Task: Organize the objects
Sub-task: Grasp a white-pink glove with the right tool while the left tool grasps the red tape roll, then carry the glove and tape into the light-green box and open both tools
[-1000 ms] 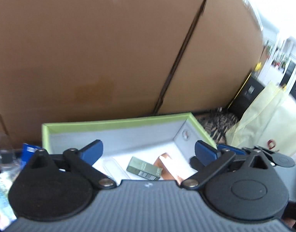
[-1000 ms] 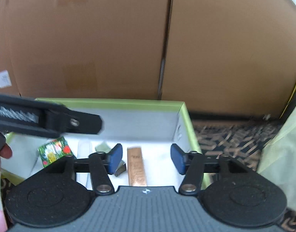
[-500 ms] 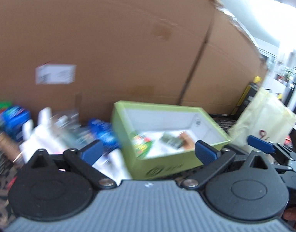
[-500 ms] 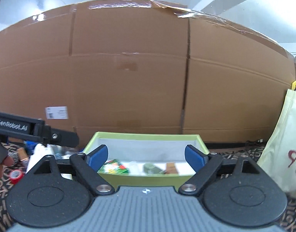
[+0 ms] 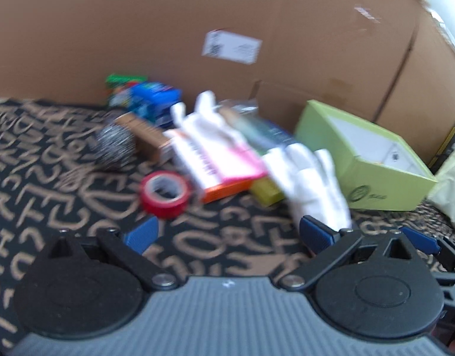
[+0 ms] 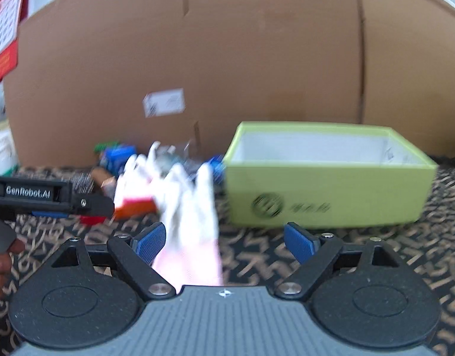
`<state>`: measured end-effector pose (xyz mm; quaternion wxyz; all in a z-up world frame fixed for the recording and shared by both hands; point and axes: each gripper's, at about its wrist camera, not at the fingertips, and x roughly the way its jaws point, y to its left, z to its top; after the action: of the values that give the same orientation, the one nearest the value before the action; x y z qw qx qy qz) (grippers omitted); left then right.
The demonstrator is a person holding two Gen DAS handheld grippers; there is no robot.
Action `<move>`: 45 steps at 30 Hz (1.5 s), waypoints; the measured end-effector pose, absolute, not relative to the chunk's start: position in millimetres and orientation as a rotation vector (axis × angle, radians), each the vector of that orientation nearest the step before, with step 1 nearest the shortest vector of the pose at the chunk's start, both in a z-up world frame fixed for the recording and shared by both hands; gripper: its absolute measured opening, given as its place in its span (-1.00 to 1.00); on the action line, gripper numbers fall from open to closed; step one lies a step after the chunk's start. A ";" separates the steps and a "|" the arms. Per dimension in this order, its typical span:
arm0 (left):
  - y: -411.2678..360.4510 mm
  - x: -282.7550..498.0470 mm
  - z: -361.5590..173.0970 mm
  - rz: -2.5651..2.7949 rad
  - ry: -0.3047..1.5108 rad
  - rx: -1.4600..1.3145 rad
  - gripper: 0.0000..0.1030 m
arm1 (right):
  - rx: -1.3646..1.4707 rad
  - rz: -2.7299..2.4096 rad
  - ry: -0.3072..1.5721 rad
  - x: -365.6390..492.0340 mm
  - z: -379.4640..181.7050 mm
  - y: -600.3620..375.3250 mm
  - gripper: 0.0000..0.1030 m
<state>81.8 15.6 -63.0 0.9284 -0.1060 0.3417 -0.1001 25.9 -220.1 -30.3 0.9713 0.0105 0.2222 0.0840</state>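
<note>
Both my tongs, left (image 5: 227, 234) and right (image 6: 224, 238), have swung from the green box (image 6: 328, 198) to the pile, wide open and empty; I'd square up on the white glove (image 6: 188, 204) before closing.

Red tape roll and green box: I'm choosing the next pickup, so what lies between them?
In the left wrist view, between the red tape roll and green box lie a pink-and-orange box, a small yellow item and a white glove.
</note>
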 end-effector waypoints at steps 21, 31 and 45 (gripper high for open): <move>30.6 147.2 -87.5 -0.142 0.734 -0.043 0.59 | -0.015 0.224 0.563 43.8 -52.4 -182.4 -0.72; 22.3 118.6 -81.4 -0.215 0.741 0.043 -0.11 | -0.008 0.224 0.603 18.0 -53.5 -192.1 -0.70; 15.5 89.2 -76.7 -0.257 0.746 0.058 0.10 | -0.031 0.203 0.587 23.1 -52.2 -192.8 -0.05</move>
<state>89.2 15.5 -76.7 0.9228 0.0281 0.3632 -0.1253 23.1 -192.8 -52.2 0.9521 -0.0154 0.2888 0.0998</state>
